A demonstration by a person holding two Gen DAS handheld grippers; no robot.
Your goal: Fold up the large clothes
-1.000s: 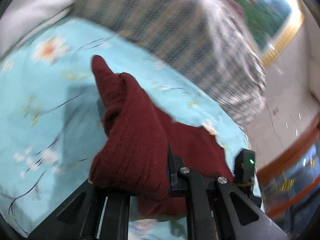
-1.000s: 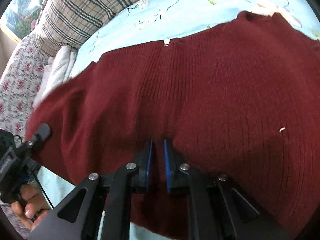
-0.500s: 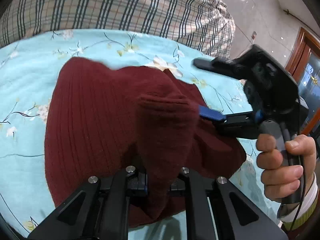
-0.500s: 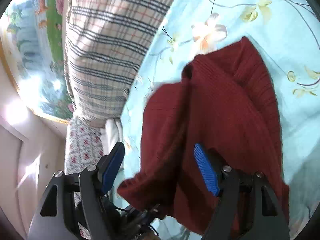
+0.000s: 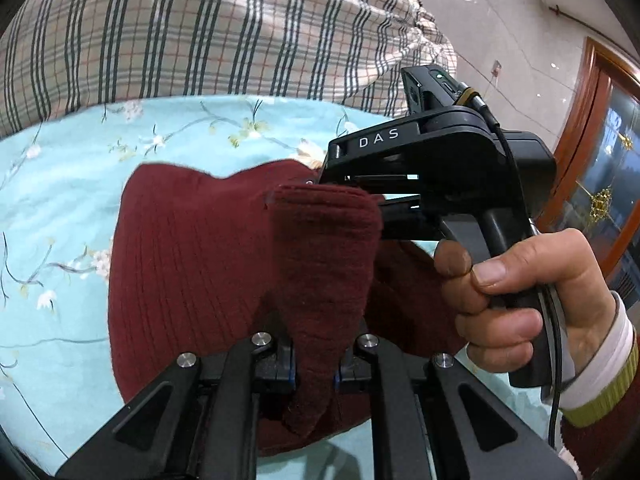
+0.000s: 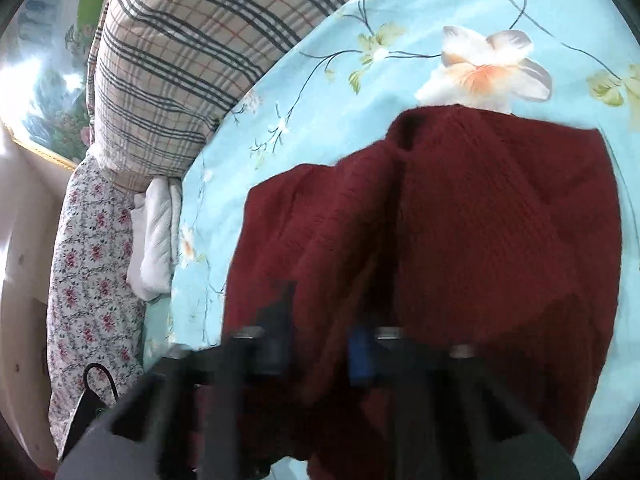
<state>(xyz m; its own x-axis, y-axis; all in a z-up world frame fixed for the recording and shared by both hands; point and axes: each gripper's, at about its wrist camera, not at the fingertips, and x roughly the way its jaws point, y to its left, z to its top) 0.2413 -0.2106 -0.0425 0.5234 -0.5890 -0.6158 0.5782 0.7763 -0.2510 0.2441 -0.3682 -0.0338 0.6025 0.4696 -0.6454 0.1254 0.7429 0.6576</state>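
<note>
On the floral blue bedsheet, in front of the plaid pillow, lies our dark red knit sweater, already gathered into a rough bundle. Our left gripper is clamped on a thick fold of it, the cloth bulging up between the jaws. Our right gripper has just been closing, with a ridge of the sweater between its blue pads; the wrist view is blurred, so we cannot tell whether the pads already press on the knit. From the left wrist view, the right hand squeezes its handle just beside the raised fold.

We judge the sweater soft, limp and fairly heavy for cloth: it will sag and stretch from any pinch point, and it should not slip, since ribbed knit grips well. We would take hold at edges or corners of a layer, hem or shoulder seam, not mid-panel, and pinch through all layers so none trails behind. A white cloth lies well apart, beside the pillow.
</note>
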